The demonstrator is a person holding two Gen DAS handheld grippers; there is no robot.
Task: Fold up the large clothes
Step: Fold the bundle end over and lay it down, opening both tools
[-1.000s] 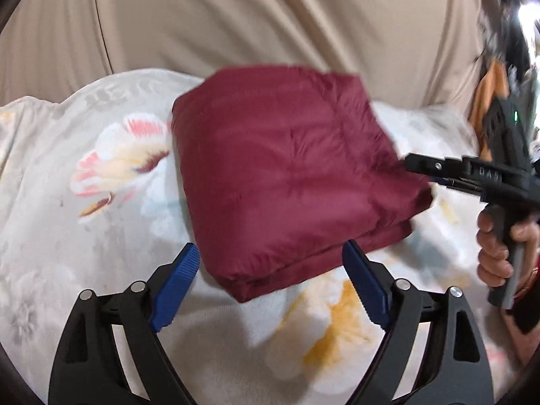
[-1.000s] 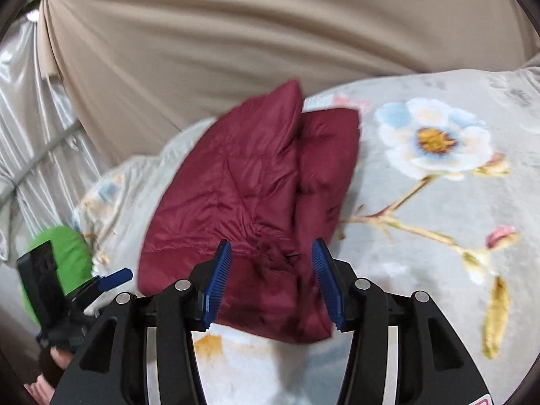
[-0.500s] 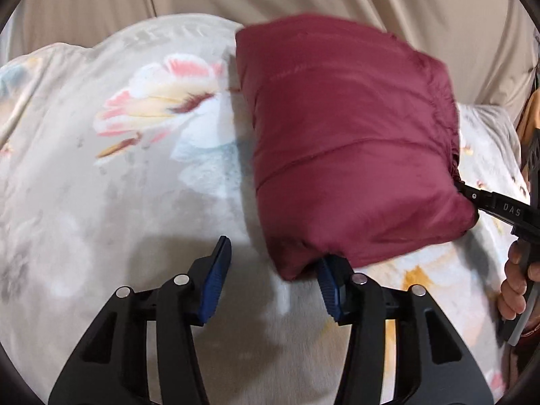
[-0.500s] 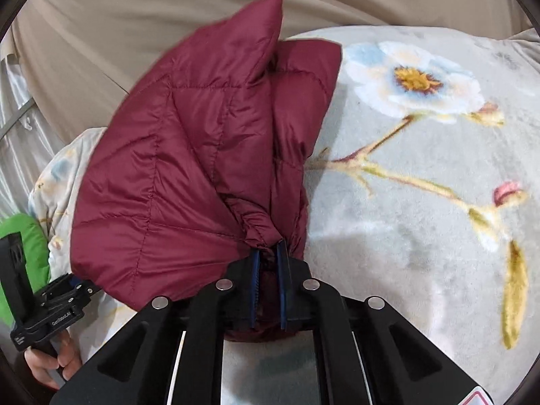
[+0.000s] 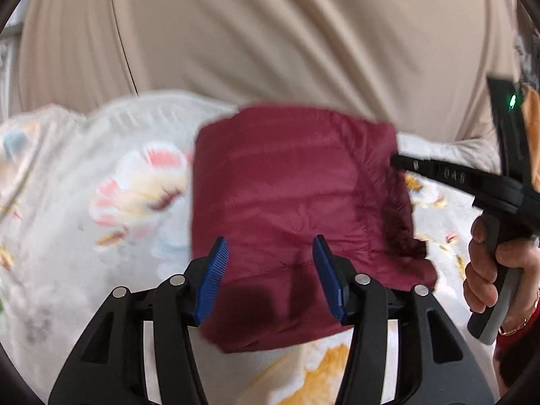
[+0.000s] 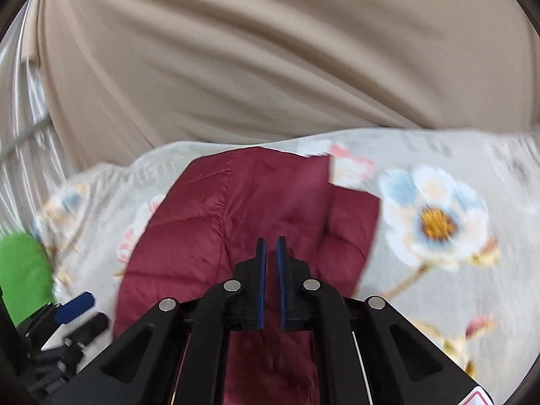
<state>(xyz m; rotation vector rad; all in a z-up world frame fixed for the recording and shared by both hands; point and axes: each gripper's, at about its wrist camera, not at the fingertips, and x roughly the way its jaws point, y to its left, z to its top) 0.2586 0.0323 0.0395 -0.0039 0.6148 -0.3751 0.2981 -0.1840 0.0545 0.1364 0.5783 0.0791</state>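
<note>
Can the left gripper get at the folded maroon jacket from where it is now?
Probably yes: the left gripper hovers with its blue pads apart right above the maroon jacket, and nothing lies between them. The right gripper is at the jacket's far side edge.

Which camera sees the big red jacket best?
The left wrist view. There the folded maroon puffer jacket shows almost whole on the floral blanket, with its top, edges and right-hand folds visible. In the right wrist view the right gripper covers the jacket's near part, and only the far quilted half shows.

Folded jacket [image 5: 290,202] on the blanket [image 5: 84,236], curtain [image 5: 270,40] behind, left tongs [image 5: 270,280] before it.
</note>
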